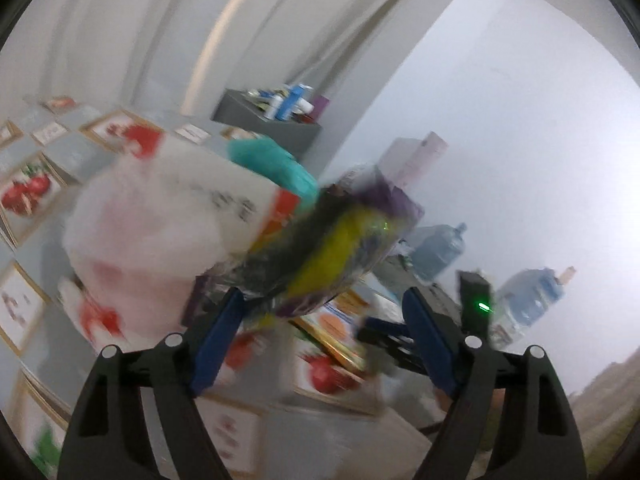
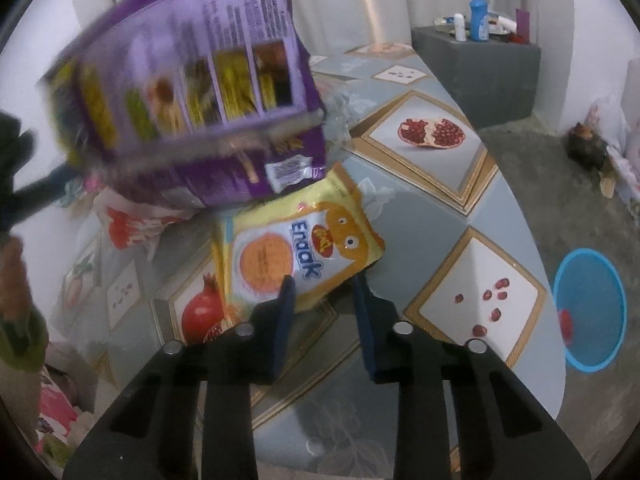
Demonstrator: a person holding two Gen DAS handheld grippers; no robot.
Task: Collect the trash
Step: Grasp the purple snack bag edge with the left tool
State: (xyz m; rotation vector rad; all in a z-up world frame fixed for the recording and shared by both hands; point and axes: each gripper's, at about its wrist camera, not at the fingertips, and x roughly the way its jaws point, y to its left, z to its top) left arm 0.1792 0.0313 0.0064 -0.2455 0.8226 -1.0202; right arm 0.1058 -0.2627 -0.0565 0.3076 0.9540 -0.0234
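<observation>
Over the desk [image 2: 460, 208], our right claw [image 2: 326, 294] spreads narrowly around the yellow packet [image 2: 296, 248]; our left claw [image 1: 320, 312], wide, seemingly trails the blurred purple packet [image 1: 320, 252].

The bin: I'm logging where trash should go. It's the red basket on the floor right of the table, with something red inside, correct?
Not quite. The basket is blue, not red; the right wrist view shows it. The rest holds: it stands on the floor to the right of the table, with something red inside.

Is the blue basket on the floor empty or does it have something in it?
Not empty: the blue basket holds one small red item.
</observation>
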